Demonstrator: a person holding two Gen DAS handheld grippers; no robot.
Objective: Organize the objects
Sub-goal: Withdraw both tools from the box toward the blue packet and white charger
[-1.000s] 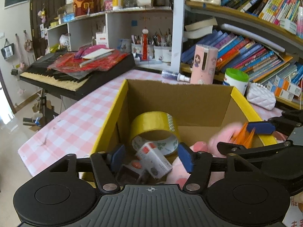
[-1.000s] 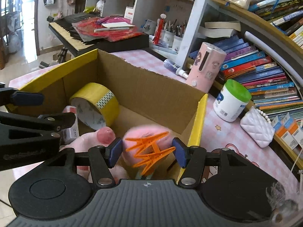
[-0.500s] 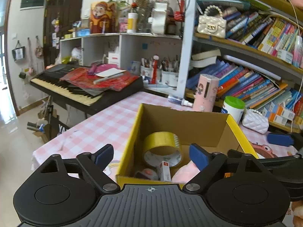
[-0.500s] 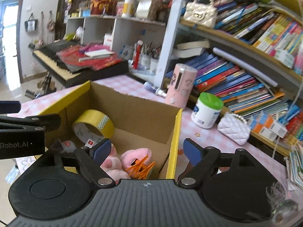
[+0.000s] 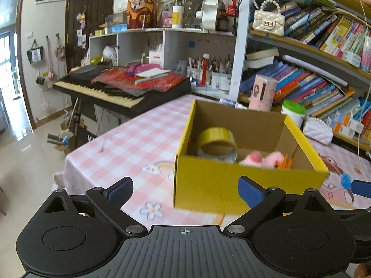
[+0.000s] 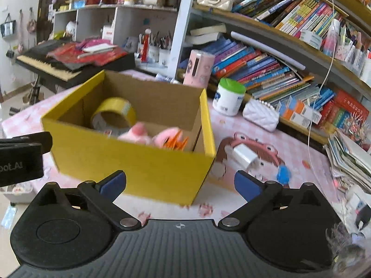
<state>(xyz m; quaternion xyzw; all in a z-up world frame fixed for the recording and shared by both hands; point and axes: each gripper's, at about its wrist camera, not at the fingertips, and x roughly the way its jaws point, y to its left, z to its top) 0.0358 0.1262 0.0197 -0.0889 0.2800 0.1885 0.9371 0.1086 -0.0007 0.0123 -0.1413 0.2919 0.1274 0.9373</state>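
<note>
White charger plug beside yellow box, right wrist view only

Black keyboard under red papers, crowded bookshelf, pen cups

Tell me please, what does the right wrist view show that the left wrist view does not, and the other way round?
Only the right wrist view shows the white charger plug lying on the tablecloth right of the box, the paper stack at the far right, and the open right gripper.

Only the left wrist view shows the doorway, the floor beside the table, and the open left gripper.

Both show the yellow cardboard box holding the tape roll, the pink plush and the orange clip, plus the keyboard and the bookshelf.
</note>
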